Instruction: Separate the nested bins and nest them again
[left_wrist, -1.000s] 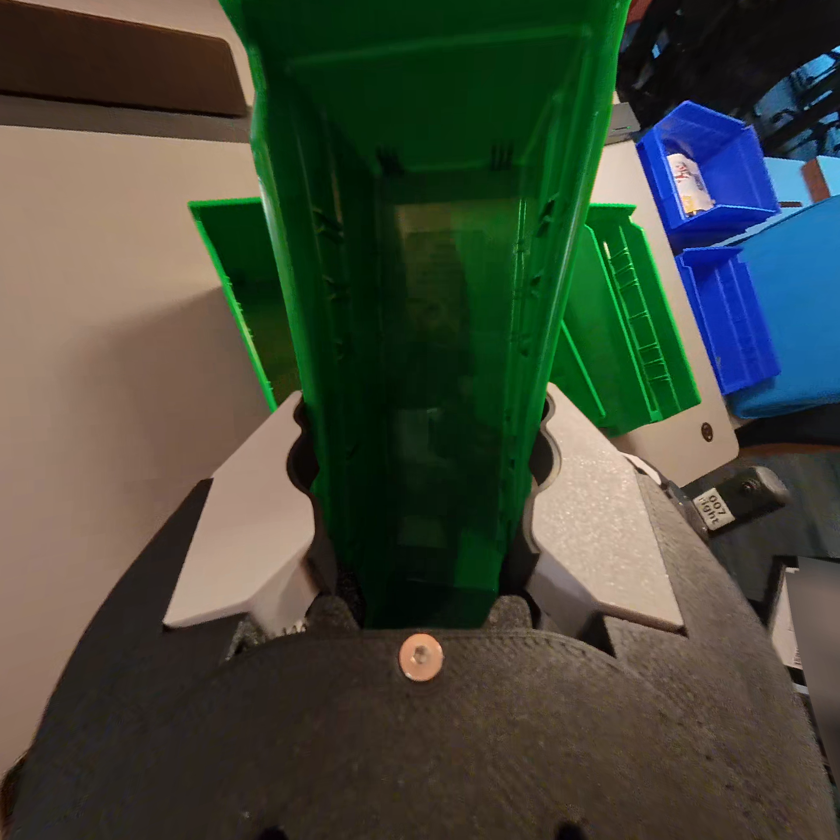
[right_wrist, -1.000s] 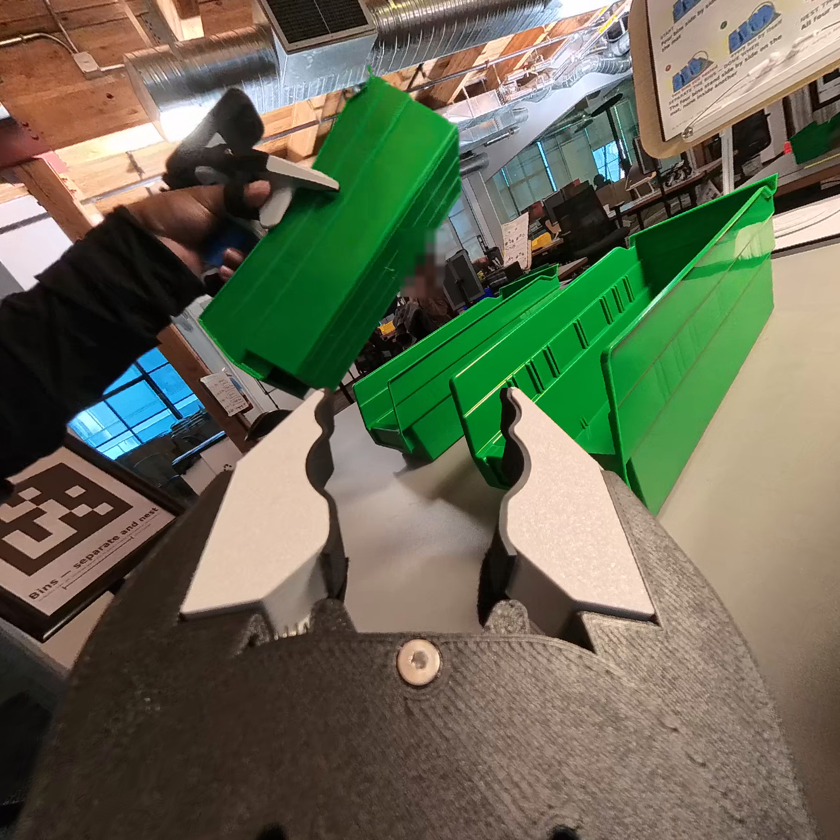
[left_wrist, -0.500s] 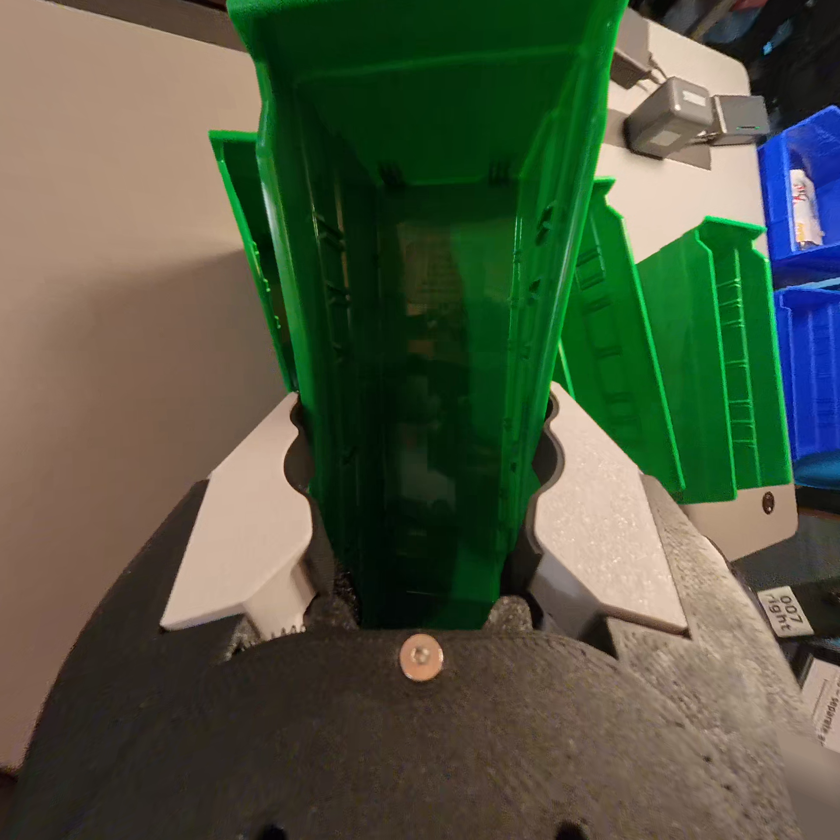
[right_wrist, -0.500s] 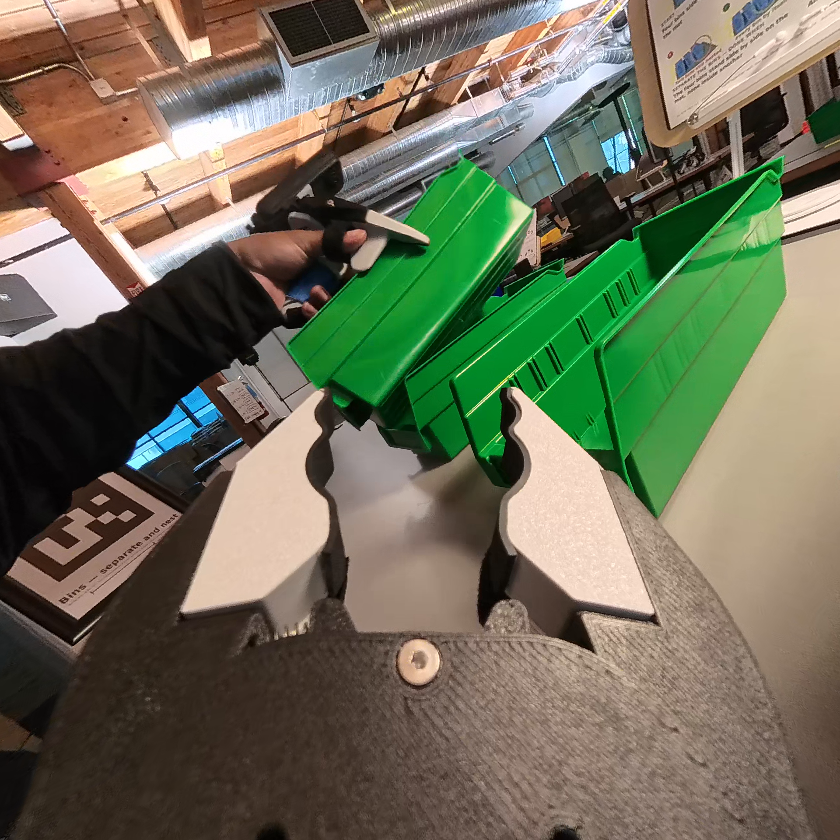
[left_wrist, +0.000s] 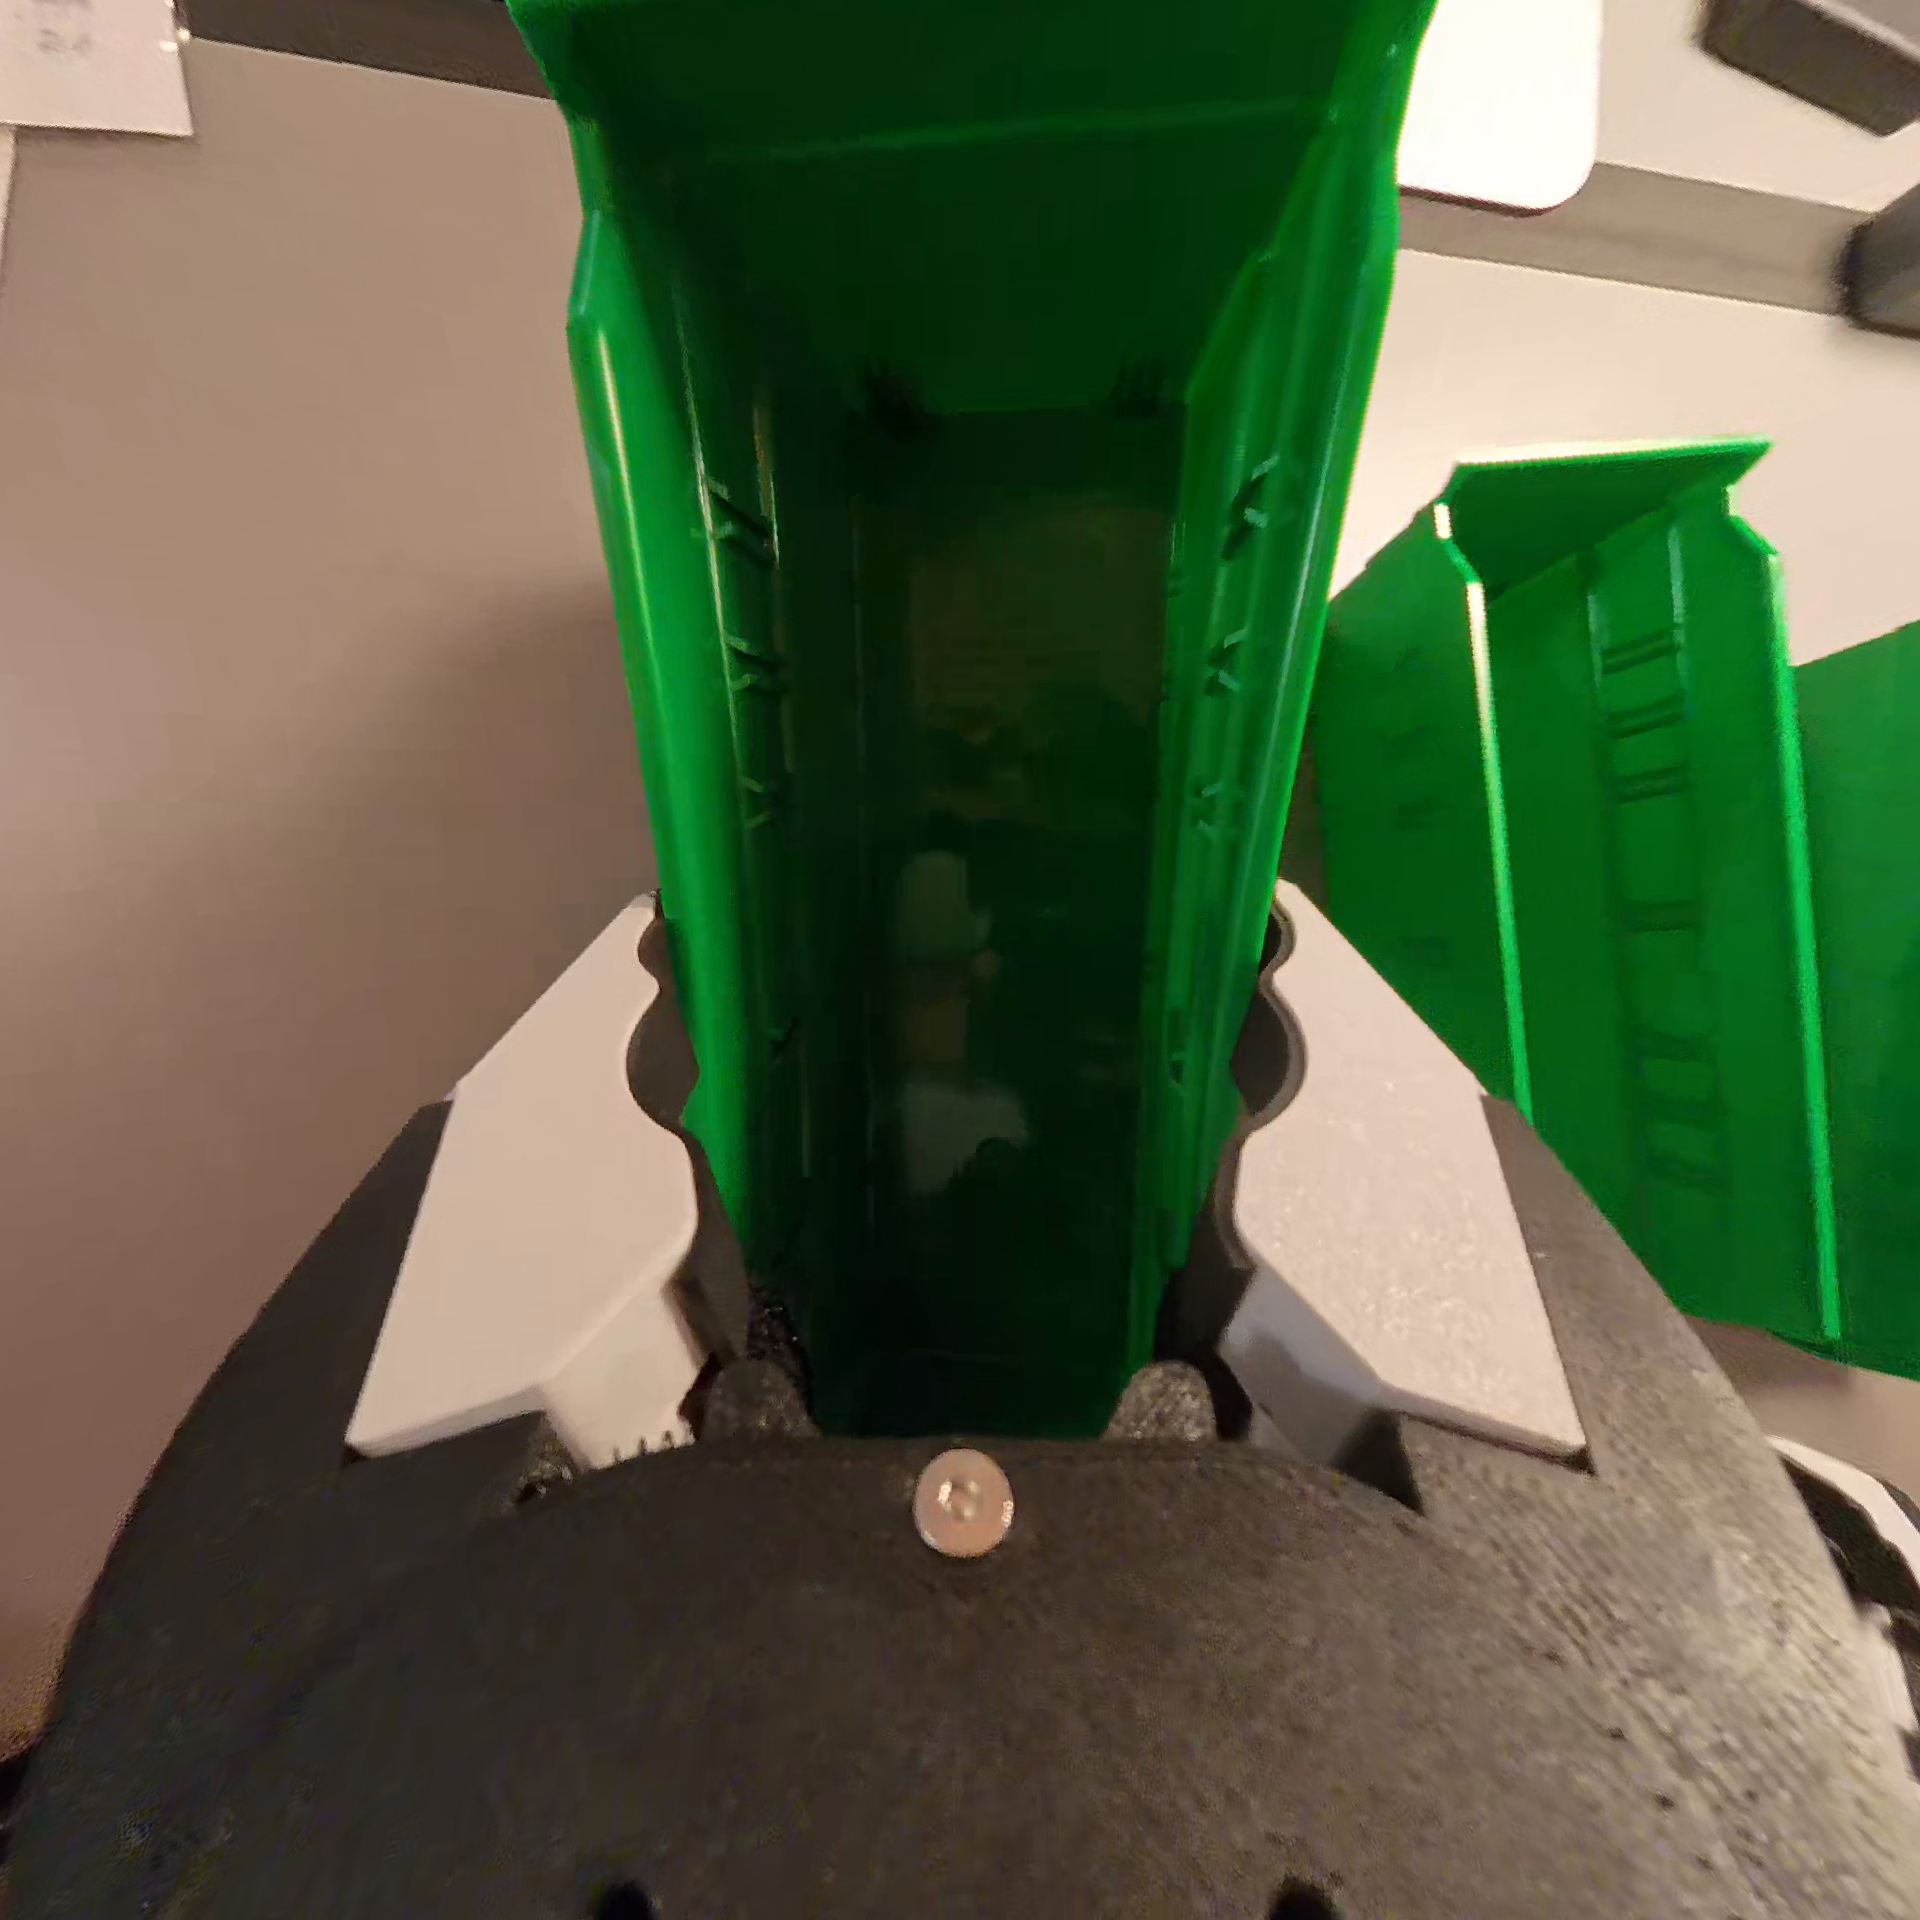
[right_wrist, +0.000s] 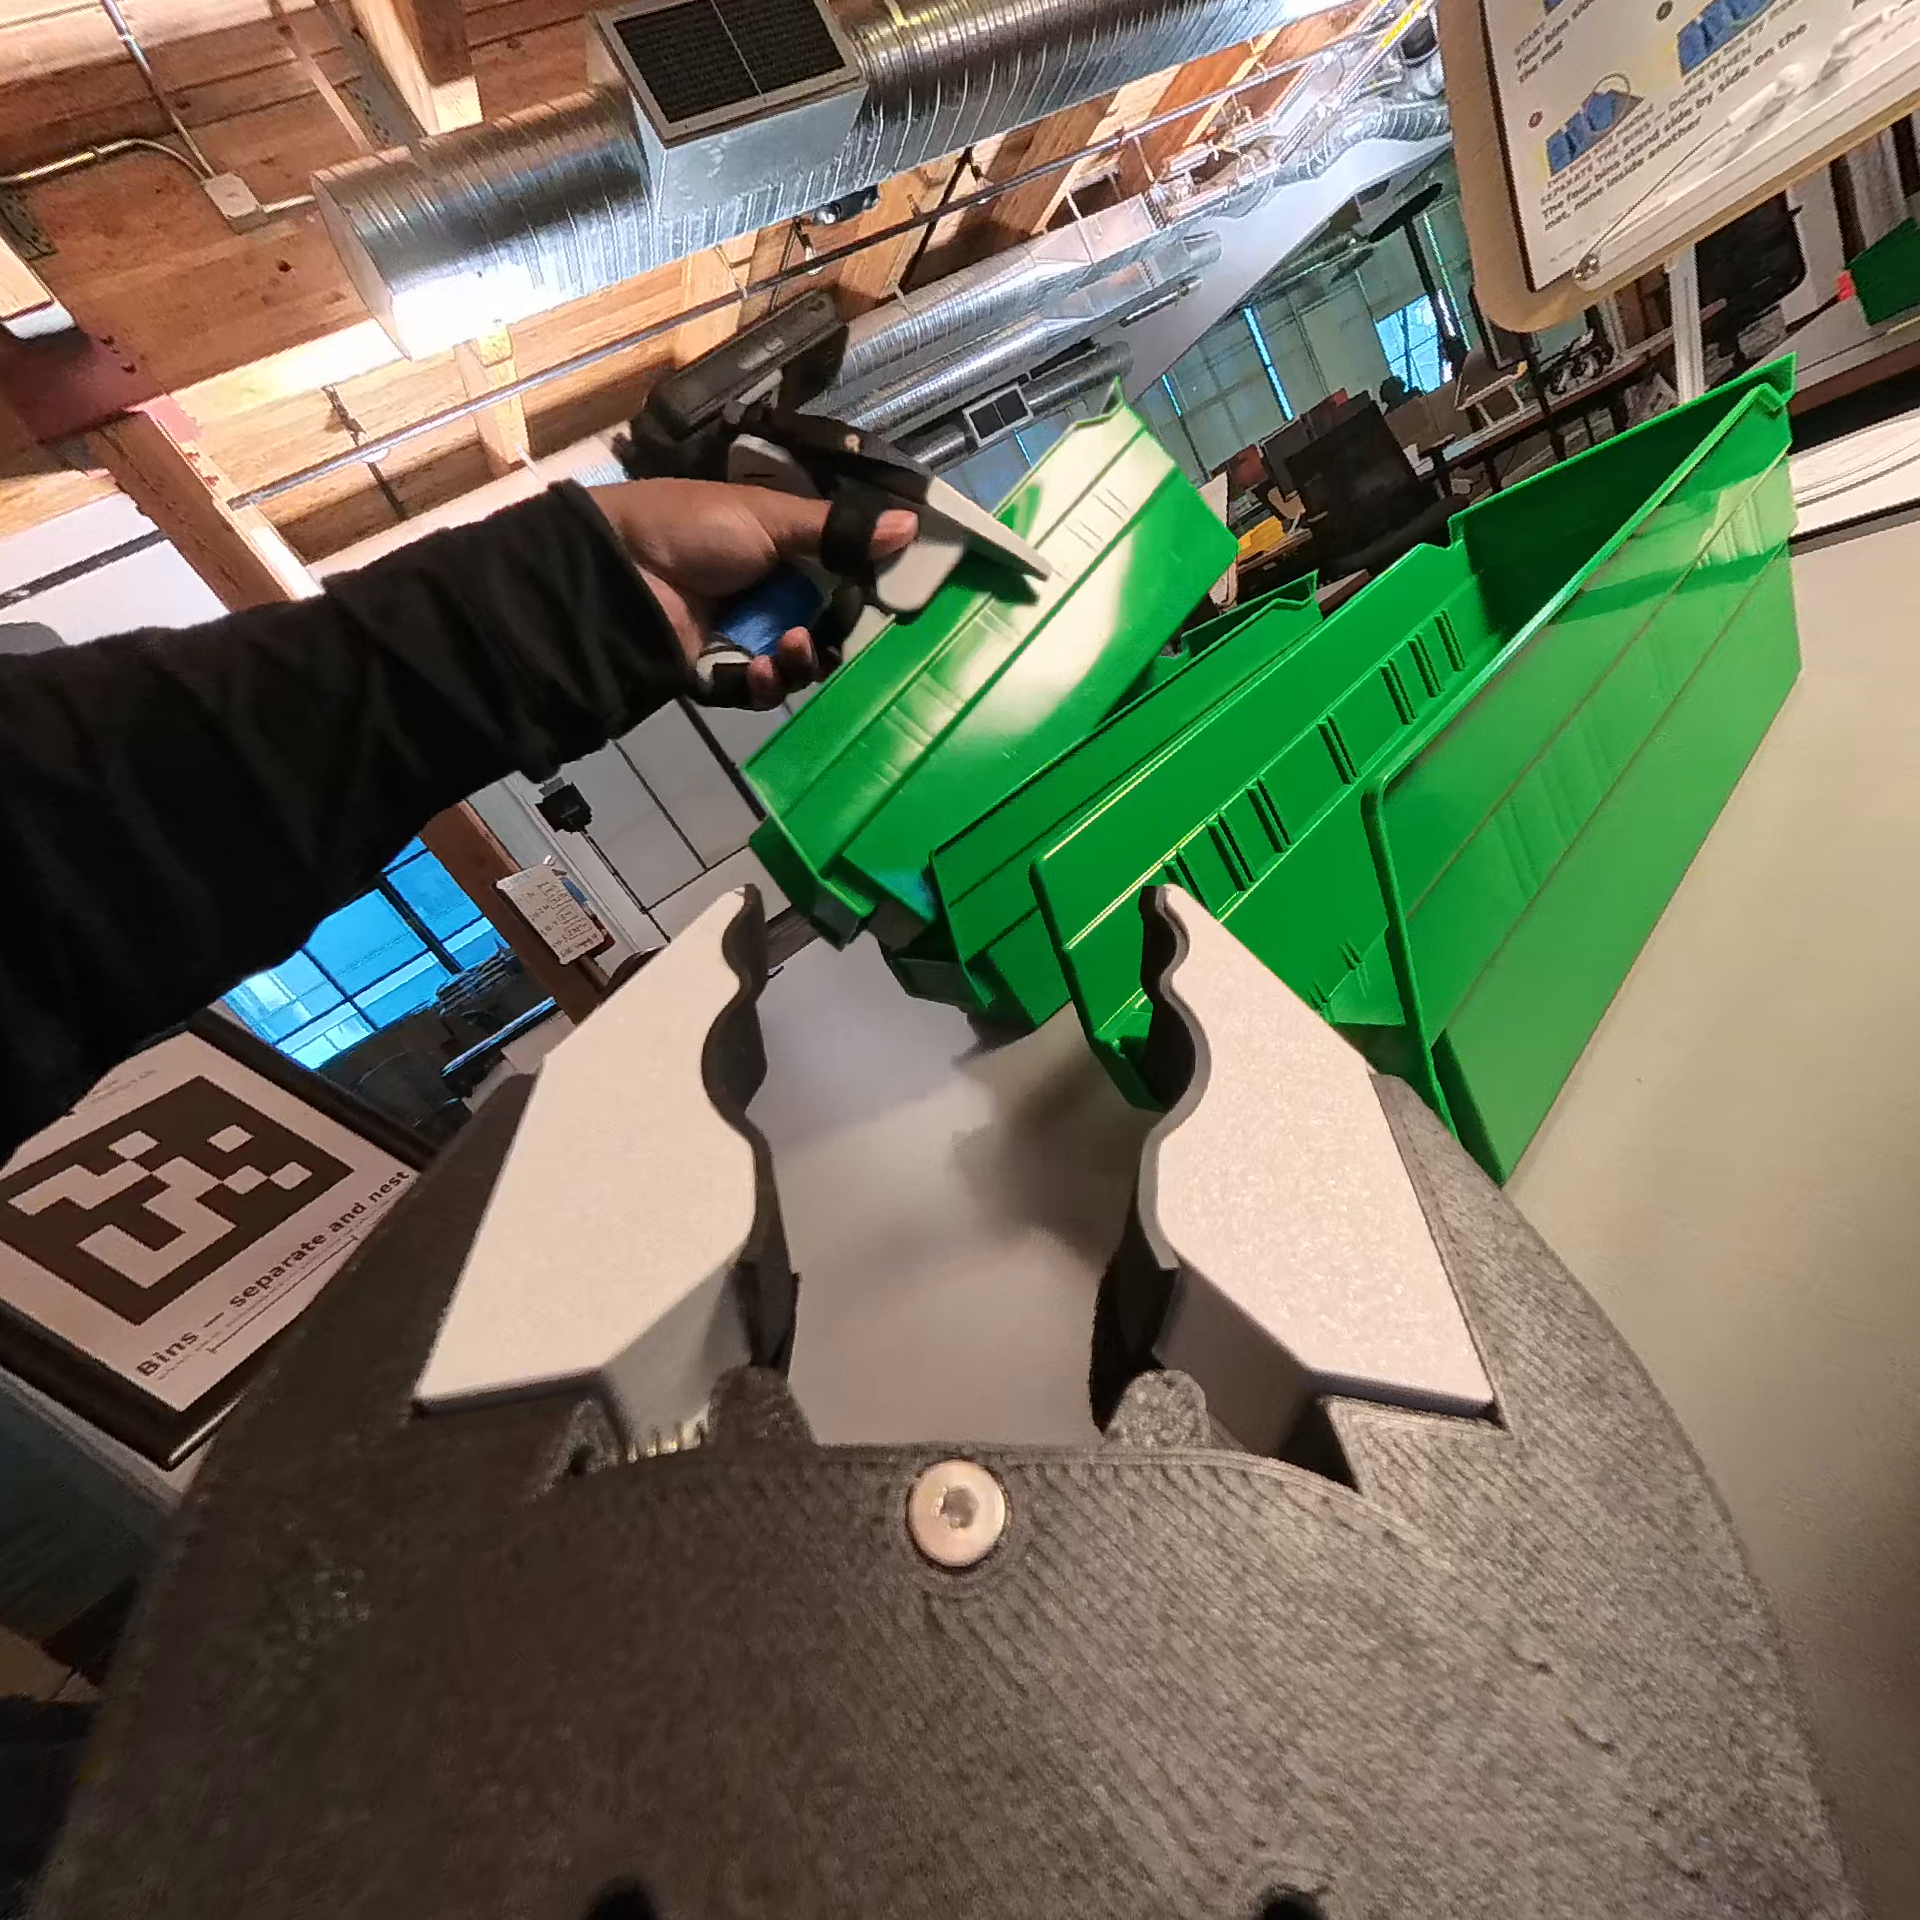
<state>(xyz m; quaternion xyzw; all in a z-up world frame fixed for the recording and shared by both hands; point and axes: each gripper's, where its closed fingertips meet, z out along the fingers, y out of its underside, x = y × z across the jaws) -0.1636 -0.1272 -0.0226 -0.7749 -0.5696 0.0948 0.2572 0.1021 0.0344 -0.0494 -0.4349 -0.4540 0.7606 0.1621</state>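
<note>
My left gripper (left_wrist: 966, 914) is shut on a long green bin (left_wrist: 987, 312), with one pad on each side wall near its end. In the right wrist view this bin (right_wrist: 997, 665) is tilted. The left gripper (right_wrist: 935, 540) holds its high end, and its low end is down by the front of a second green bin (right_wrist: 1091, 831). A third bin (right_wrist: 1299, 852) and a taller green bin (right_wrist: 1621, 831) lie beside it on the table (right_wrist: 1714, 1351). My right gripper (right_wrist: 951, 904) is open and empty, low over the table in front of these bins.
A person's arm in a black sleeve (right_wrist: 312, 779) reaches in from the left. A board with a black-and-white code marker (right_wrist: 156, 1195) stands at the left table edge. An instruction board (right_wrist: 1662, 125) hangs at the upper right. Another green bin (left_wrist: 1558, 883) lies to the right of the held one.
My left gripper has carried the green bin down and toward the other bins, lowering its front end. Its fingers stand a little wider on the bin's walls. My right gripper has stayed still and open.
</note>
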